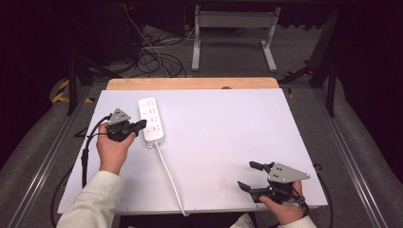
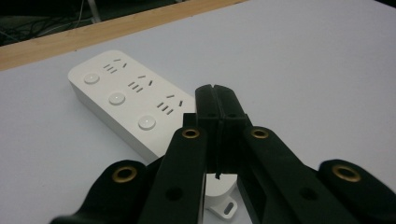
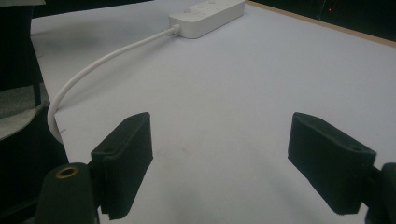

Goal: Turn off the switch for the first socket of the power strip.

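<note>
While the left claw [image 2: 218, 100] is hovering with its jaws pressed together and holding nothing, its tips are sitting over the near end of the power strip [image 1: 152, 120], which is lying on the white worktop [image 1: 228, 142] toward the far left. The right claw [image 3: 233, 163] is resting wide open and empty, well apart. The cord [image 1: 168, 175] is trailing to the near edge.

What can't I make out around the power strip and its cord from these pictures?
- Power strip: in the left gripper view the shut left claw covers its near end, so contact with a button cannot be told.
- Cord: the high view cuts it at the table front edge; its plug end is unseen.
- Power strip's far end: cut off by the top edge in the right gripper view.
- Button markings: too small in the high view.
</note>
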### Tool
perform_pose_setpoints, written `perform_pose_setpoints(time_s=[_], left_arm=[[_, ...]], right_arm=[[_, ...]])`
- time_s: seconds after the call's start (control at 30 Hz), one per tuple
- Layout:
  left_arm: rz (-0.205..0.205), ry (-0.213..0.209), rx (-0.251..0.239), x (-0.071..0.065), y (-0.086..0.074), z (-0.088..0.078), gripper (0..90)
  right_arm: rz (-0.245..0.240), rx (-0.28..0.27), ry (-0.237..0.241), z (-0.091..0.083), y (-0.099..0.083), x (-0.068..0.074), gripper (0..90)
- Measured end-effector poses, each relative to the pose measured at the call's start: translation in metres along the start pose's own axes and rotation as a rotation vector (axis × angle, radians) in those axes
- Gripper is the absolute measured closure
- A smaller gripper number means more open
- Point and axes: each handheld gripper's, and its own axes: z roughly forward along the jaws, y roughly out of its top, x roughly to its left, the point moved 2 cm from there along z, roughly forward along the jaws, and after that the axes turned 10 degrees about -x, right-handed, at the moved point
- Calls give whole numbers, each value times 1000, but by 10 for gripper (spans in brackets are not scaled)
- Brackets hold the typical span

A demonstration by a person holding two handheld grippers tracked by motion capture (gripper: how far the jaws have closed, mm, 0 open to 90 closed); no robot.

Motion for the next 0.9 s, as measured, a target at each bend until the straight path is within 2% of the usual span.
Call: perform_pose_setpoints(time_s=[0.23,0.4,0.5,0.7,0.9], left_arm=[[43,24,38,1,-8,14,900],[47,26,58,0,-12,23,900],[68,43,79,2,-16,28,900],[53,62,104,4,-21,34,900],[65,80,134,5,-24,38,900]], right_arm=[[0,2,1,1,0,0,221],[1,1,2,0,0,0,220],[0,1,3,0,0,0,220],[0,0,5,0,0,0,219],[1,-1,7,0,-1,0,218]])
